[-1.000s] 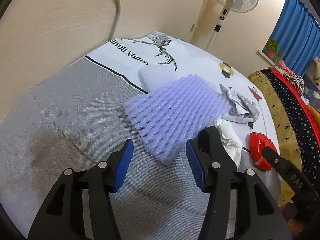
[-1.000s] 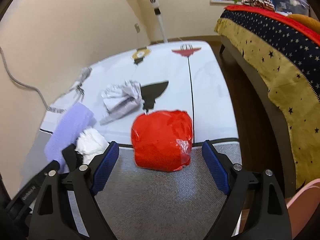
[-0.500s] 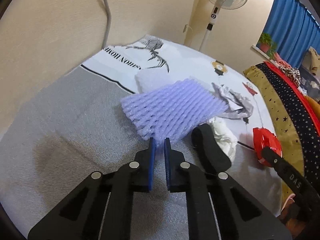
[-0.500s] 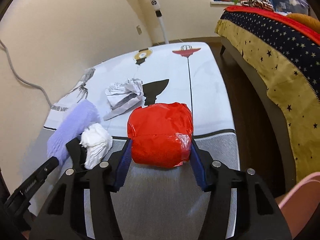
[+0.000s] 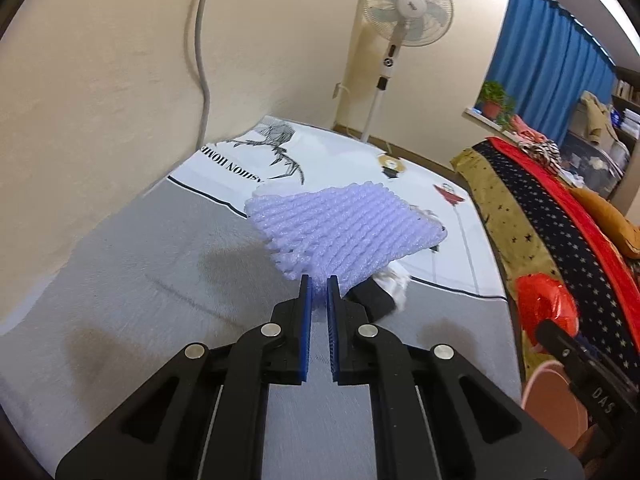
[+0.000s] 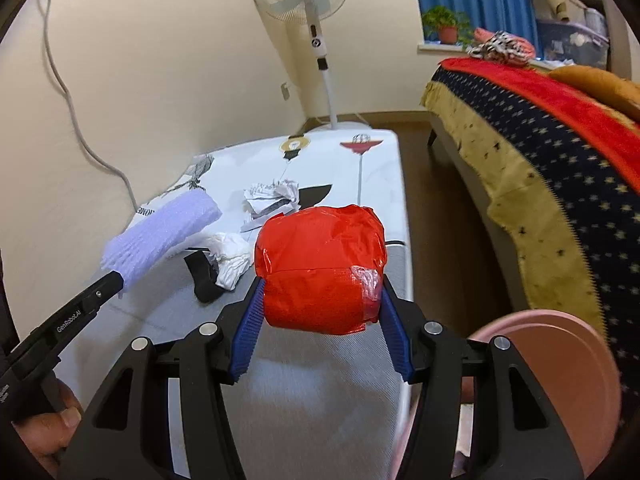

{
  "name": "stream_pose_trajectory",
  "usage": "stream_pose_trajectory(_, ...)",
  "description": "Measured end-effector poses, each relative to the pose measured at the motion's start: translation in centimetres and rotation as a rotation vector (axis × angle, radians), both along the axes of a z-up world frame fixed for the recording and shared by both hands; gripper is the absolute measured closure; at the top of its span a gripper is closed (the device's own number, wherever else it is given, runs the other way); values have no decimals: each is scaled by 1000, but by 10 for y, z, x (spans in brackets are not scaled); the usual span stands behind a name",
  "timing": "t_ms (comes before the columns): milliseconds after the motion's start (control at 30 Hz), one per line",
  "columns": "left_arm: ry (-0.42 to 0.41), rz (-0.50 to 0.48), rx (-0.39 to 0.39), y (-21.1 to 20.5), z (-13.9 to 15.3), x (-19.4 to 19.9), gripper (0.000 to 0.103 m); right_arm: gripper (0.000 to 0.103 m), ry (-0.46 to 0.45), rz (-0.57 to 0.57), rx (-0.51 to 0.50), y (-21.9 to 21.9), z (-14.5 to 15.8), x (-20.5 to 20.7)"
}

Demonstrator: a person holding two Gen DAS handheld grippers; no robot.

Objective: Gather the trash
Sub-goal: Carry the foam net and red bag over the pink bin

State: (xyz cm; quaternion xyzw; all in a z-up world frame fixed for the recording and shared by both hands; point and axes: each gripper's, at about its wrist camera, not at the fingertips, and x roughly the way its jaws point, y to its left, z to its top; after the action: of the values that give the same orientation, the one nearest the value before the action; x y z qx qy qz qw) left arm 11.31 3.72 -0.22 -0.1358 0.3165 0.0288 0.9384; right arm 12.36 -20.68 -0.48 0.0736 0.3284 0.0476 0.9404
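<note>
Now the left gripper (image 5: 318, 289) is pinching the purple foam net (image 5: 344, 232), its long axis stretching away toward the fan (image 5: 408, 4); the right gripper (image 6: 322, 304), half-spread, is clamping the red bundle (image 6: 320, 268).

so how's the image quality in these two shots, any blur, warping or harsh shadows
Left wrist view: strong fisheye bending of the wall and fan pole, dark corners, slight motion smear on the white cloth's print, soft shadows on the grey cover. Right wrist view: same barrel warp, bedspread and pink bin rim smeared at the right edge, mild sheen on the red wad.
</note>
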Motion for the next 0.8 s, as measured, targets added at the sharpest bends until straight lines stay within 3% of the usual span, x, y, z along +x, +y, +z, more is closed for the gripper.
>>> stream_pose_trajectory(467,-47,-117,47,-27,26,-58,96,48,-102,-71,-33,-34,50,-95)
stream_pose_trajectory(800,-69,-186,92,-44,33,-86,96,48,-144,-111,-35,-51,67,-129)
